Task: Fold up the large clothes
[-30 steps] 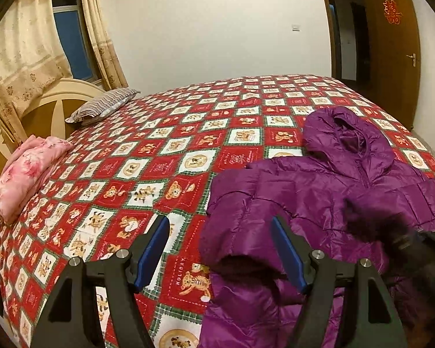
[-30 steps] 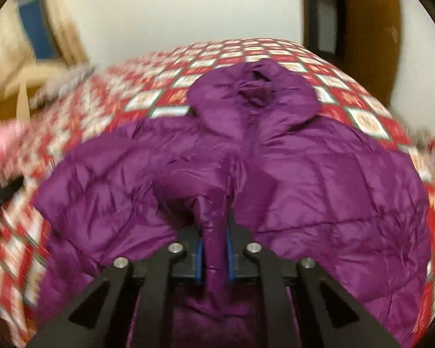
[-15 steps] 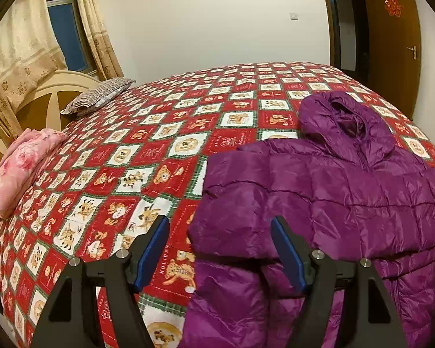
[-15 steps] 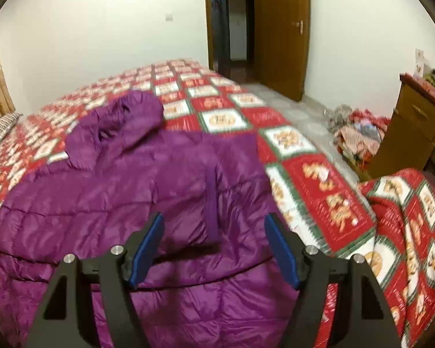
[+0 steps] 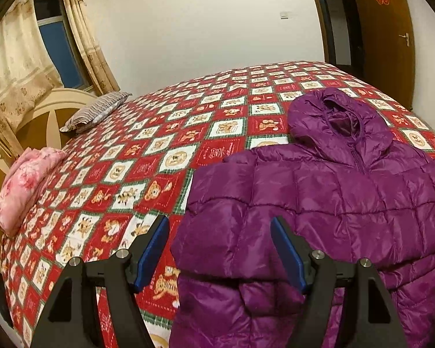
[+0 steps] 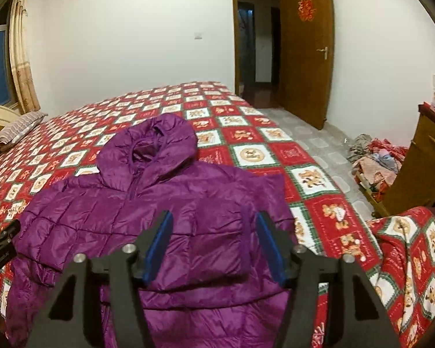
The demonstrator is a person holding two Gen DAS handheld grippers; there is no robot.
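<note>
The purple hooded puffer jacket [image 6: 171, 203] lies front-up on the bed's patchwork bear quilt [image 6: 319, 179], hood toward the far wall, likely spread flat so its sides can be turned in. Both sleeves already lie folded across the chest, which leaves the grippers free. The left gripper [image 5: 219, 250] hovers spread over the jacket's left edge, pinching nothing. The right gripper [image 6: 213, 245] hangs above the right sleeve, jaws closing with no fabric pressed between them. The shell is glossy, quilted and zipped.
</note>
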